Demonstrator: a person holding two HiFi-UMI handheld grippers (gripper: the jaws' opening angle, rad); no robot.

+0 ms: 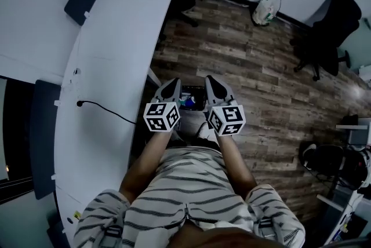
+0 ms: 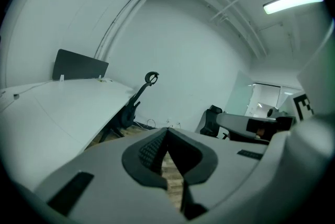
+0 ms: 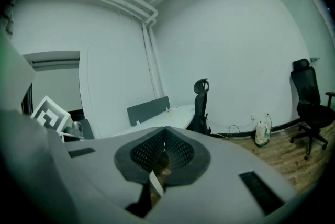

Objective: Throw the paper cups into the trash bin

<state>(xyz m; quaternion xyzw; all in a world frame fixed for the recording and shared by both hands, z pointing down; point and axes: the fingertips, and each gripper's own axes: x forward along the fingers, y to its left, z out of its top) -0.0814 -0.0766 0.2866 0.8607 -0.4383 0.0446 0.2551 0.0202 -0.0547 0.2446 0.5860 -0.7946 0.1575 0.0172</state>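
Left hand-held gripper point(image 2: 167, 132): ribbed pads point(image 2: 149, 154) pressed together.

Cool, dim room light. A ceiling strip lamp point(image 2: 293, 2) glares at the upper right of the left gripper view. Both gripper views bulge, corners black; the near left claw point(image 2: 166, 134) looks soft.

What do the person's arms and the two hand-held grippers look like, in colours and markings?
Both the left hand-held gripper and the right hand-held gripper have light grey shells, with dark ribbed pads inside the jaws. Each carries a white cube printed with black square markers. The person wears a white shirt with thin dark stripes and short sleeves.
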